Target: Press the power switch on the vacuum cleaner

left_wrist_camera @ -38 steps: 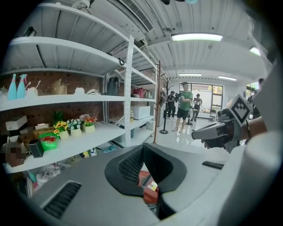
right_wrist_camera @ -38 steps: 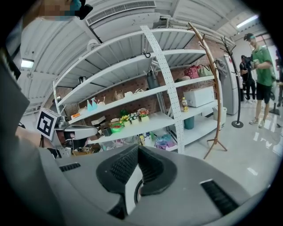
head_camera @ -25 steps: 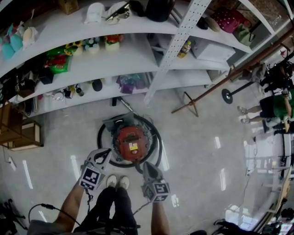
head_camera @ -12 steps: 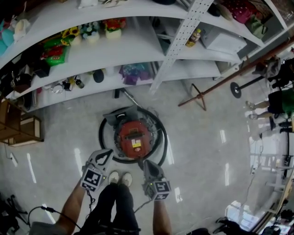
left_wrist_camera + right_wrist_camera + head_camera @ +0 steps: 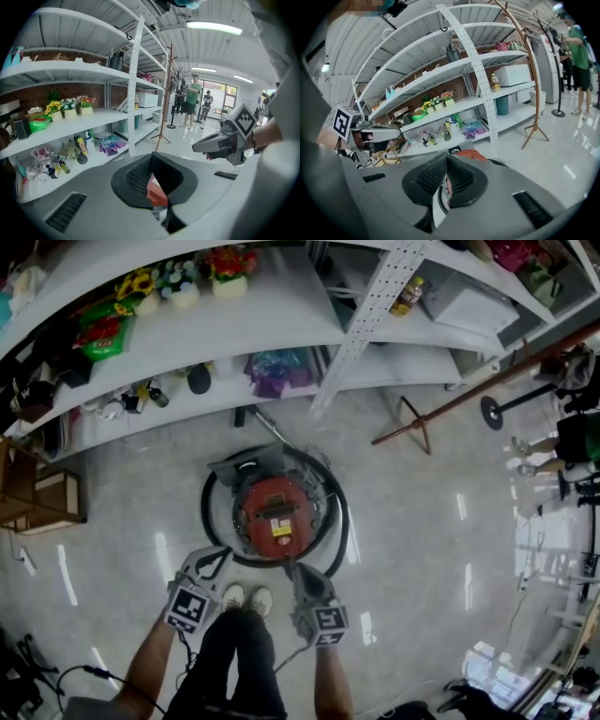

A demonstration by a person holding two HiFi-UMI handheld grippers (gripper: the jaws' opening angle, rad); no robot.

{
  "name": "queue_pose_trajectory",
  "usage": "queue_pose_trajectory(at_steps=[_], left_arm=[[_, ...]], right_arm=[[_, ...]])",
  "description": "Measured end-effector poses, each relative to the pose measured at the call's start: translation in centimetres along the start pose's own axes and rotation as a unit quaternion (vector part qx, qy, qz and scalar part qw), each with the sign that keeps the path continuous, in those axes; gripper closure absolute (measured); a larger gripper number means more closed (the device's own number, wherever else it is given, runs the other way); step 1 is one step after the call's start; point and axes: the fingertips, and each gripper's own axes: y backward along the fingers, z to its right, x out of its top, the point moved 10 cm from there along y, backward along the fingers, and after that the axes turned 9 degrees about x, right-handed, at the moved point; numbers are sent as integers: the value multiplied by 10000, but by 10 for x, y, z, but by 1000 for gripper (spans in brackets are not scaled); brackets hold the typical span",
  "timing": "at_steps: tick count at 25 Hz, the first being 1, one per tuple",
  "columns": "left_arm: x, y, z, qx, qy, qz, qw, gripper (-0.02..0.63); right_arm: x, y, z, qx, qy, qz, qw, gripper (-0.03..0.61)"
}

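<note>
A round red vacuum cleaner (image 5: 275, 517) stands on the pale floor, ringed by its black hose (image 5: 208, 521). In the head view my left gripper (image 5: 223, 551) hovers at the vacuum's near-left edge, and my right gripper (image 5: 292, 570) hovers at its near-right edge. Neither touches it. Both are shut with nothing held. In the left gripper view the left gripper's (image 5: 151, 157) pads meet, red vacuum (image 5: 155, 194) showing below them and the right gripper (image 5: 220, 143) off to the right. In the right gripper view the right gripper's (image 5: 446, 159) pads meet, with the vacuum (image 5: 469, 153) just beyond.
White shelving (image 5: 309, 306) with flowers, bottles and bags runs behind the vacuum. A brown coat stand (image 5: 441, 409) leans at the right, and a wooden crate (image 5: 37, 507) sits at the left. The person's white shoes (image 5: 246, 598) are between the grippers. People (image 5: 572, 442) stand far right.
The head view has shifted: the shelves slid upward and the vacuum sits slightly higher and larger. Both grippers keep their places near the vacuum's near edge, still shut.
</note>
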Motion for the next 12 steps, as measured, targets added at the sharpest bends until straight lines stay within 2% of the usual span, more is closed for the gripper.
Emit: queue_pose_trajectory(at_steps=[2,6,12], left_arm=[[-5,-4,2,2,120,7,9999,607],[-22,-13,4,-82,-43,-130,9999,607],[-47,-22,7,-82,-41,-282,9996,607]], right_arm=[[-7,-5,3,27,-40,-42,10000,567],[-22,-13,12,23,-102,-105,9999,567],[-43,-29,24,37,-139,-174,9997,567]])
